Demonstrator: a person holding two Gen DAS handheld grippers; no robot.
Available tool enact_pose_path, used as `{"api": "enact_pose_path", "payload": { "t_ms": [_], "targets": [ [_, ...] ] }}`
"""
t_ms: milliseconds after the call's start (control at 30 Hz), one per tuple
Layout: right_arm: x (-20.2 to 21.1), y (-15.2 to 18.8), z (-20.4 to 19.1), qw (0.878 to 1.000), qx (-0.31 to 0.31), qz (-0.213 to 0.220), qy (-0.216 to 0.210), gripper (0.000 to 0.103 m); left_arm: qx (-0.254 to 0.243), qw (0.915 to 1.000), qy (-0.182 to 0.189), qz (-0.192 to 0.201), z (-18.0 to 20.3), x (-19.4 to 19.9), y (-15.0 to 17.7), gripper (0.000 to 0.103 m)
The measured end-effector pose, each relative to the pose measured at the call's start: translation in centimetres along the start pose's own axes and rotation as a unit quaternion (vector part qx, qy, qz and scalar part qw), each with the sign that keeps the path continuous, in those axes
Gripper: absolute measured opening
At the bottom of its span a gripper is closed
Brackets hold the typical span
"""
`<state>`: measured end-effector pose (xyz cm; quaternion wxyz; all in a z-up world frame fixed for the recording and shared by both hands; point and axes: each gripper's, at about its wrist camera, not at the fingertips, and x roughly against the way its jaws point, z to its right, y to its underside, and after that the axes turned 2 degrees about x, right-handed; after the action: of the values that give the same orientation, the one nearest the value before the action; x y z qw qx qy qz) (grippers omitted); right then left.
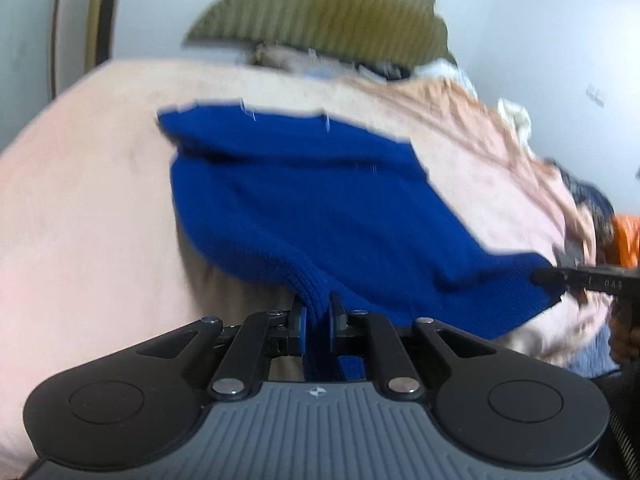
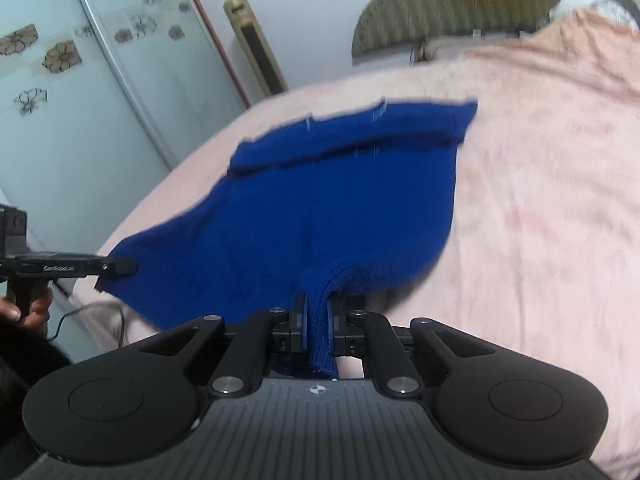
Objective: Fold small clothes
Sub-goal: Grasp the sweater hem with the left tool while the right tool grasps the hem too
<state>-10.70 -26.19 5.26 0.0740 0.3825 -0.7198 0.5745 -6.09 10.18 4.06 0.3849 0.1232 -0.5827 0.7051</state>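
Observation:
A royal-blue knit garment (image 1: 304,208) lies spread over a pink blanket (image 1: 80,208) on a bed, its far edge folded over. My left gripper (image 1: 317,308) is shut on the garment's near ribbed edge. My right gripper (image 2: 318,312) is shut on another near corner of the same garment (image 2: 340,200). Each gripper shows in the other's view, pinching the cloth: the right one at the right edge of the left wrist view (image 1: 560,278), the left one at the left edge of the right wrist view (image 2: 116,268). The held edge is lifted off the pink blanket (image 2: 540,200).
An olive ribbed headboard (image 1: 332,8) stands behind the bed. Crumpled clothes, one orange (image 1: 628,236), lie at the bed's right side. A glass sliding door with flower prints (image 2: 60,80) and a beige tower unit (image 2: 256,44) stand left of the bed.

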Motion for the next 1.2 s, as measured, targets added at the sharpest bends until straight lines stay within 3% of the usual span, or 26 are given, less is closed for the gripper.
{"api": "enact_pose_path", "payload": {
  "t_ms": [200,300,433,733,933,1200],
  "targets": [
    [-1.5,-2.9,0.8,0.998,-0.011,0.049,0.022,0.011,0.023,0.9971,-0.026,0.067,0.5,-0.2,-3.1,0.010],
    [-2.5,-3.9,1.2,0.998,-0.018,0.061,0.029,0.012,0.019,0.9963,-0.036,0.076,1.0,-1.3,-4.2,0.010],
    [-4.0,-4.6,1.8,0.997,-0.022,0.066,0.043,0.012,0.021,0.9964,-0.049,0.066,1.1,-3.4,-5.5,0.010],
    [-8.9,-4.9,3.7,0.995,-0.041,0.049,0.079,0.012,0.045,0.9915,-0.122,0.002,0.3,-9.8,-5.6,0.010],
    [-10.7,-5.0,3.4,0.994,-0.023,0.038,0.099,0.012,0.041,0.9874,-0.151,-0.020,0.2,-11.6,-4.5,0.010],
    [-12.3,-4.5,3.9,0.993,-0.025,0.026,0.109,0.012,0.027,0.9856,-0.166,-0.021,0.6,-12.2,-4.2,0.010]
  ]
}}
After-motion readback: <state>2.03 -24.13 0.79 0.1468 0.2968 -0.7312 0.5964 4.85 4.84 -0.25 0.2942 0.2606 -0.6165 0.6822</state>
